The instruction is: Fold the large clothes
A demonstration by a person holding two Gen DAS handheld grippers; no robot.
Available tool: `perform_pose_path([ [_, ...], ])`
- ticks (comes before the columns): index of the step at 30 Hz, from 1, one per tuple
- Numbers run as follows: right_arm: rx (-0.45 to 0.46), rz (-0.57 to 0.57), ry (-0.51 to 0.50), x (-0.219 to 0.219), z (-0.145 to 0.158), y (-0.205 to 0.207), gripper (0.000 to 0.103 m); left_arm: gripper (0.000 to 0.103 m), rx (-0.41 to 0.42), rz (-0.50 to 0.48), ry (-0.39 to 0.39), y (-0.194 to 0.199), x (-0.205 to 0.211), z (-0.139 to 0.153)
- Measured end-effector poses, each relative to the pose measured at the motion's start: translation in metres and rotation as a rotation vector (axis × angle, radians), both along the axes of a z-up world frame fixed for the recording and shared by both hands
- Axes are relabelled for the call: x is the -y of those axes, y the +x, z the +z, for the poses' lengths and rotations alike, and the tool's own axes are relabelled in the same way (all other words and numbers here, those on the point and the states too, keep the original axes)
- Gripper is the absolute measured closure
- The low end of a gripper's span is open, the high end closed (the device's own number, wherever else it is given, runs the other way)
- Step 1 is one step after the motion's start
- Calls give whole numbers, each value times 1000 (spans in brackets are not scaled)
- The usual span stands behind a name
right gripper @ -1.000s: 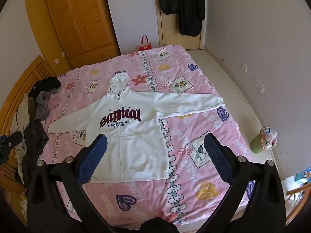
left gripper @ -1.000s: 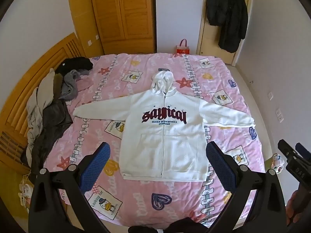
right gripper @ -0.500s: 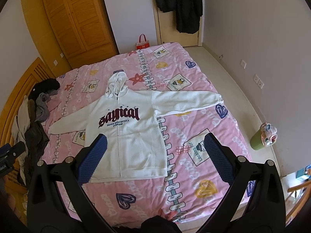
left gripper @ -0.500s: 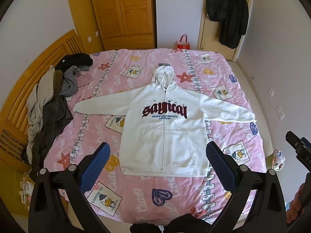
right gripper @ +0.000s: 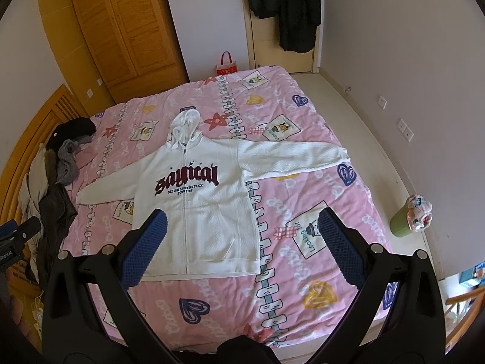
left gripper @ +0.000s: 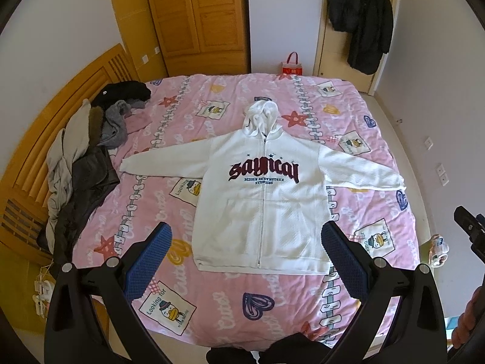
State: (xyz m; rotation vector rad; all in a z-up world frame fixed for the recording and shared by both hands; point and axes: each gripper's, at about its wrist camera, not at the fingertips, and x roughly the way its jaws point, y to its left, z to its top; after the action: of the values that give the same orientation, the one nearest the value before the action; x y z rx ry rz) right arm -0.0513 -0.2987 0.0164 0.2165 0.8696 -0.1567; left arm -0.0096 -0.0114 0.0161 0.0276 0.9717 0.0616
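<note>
White and soft, the hoodie (left gripper: 260,194) lies flat on the pink bed (left gripper: 212,297), zipper up, in the middle of the frame. Its long way runs from the hem near the bottom up to the hood. The sleeves stick out to the left and right. The left tongs (left gripper: 245,261) are spread wide and hold nothing, high above the hem. The right tongs (right gripper: 239,242) are spread and empty too, off to the hoodie's right side, nearer the right sleeve (right gripper: 291,157).

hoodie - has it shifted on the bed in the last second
No. The hoodie lies spread flat with its hood just left of the red star as before; only the cameras moved.
</note>
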Motion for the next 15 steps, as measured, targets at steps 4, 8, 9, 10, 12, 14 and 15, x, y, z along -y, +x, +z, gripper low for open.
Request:
perform_pose_path([
  [4, -7, 16, 15, 2, 0, 3, 6, 7, -9, 13, 6, 3, -2, -3],
  [8, -22, 59, 15, 3, 4, 12, 6, 7, -15, 30, 11, 8, -7, -6],
  [9, -21, 68, 6, 3, 6, 15, 6, 7, -15, 32, 12, 11, -11, -5],
  [10, -20, 71, 1, 4, 7, 17, 6, 7, -16, 38, 23, 14, -13, -4],
  [12, -14, 80, 0, 4, 12, 22, 6, 7, -13, 50, 37, 19, -18, -2],
  [14, -9, 82, -3, 4, 16, 29, 6, 7, -10, 59, 46, 28, -24, 0],
  [15, -4, 81, -8, 3, 18, 32, 6, 7, -9, 62, 49, 32, -27, 1],
])
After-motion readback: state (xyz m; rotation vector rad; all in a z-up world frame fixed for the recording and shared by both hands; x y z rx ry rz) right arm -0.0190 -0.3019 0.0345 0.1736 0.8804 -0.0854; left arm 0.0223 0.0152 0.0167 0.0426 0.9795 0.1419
